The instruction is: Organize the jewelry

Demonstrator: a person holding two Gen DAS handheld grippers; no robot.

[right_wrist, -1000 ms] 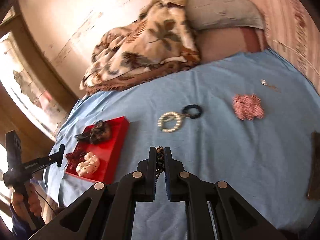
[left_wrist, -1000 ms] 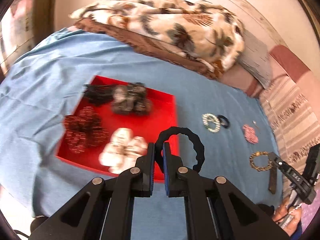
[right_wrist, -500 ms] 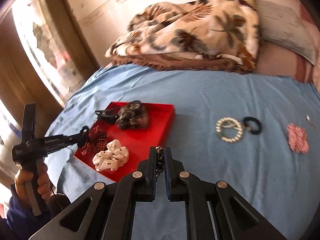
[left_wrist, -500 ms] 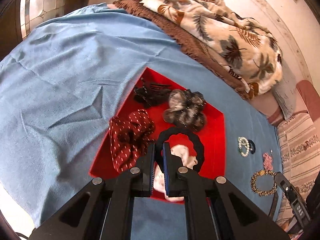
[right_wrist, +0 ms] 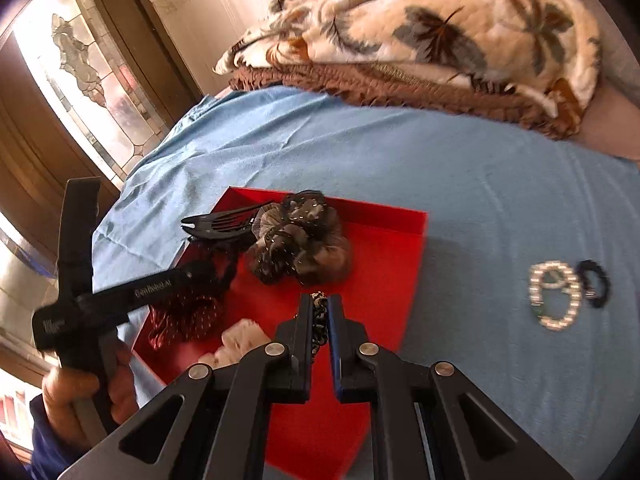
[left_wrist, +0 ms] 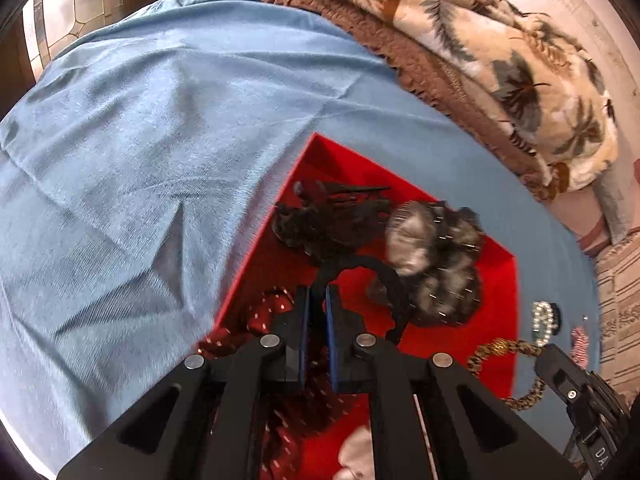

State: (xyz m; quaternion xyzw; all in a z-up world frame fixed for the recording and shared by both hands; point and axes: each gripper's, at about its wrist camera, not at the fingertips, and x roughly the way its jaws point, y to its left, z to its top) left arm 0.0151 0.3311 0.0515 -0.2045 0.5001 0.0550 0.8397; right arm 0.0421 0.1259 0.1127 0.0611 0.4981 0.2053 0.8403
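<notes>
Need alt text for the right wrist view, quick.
Right gripper, shut on a dark-and-gold braided bracelet, hangs over a shallow red tray of fabric scrunchies on a blue bedsheet. A pearl bracelet lies right of the tray.

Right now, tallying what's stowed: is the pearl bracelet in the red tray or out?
Out. The pearl bracelet lies on the blue sheet, apart from the red tray, beside a black hair tie.

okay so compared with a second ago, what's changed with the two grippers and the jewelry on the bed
Both grippers carried their loads over the red tray: the left gripper, shut on the black hair tie, came in above it, and the right gripper, shut on the gold chain bracelet, swung across from the blue sheet. Nothing was released. The pearl bracelet lies where it was.
</notes>
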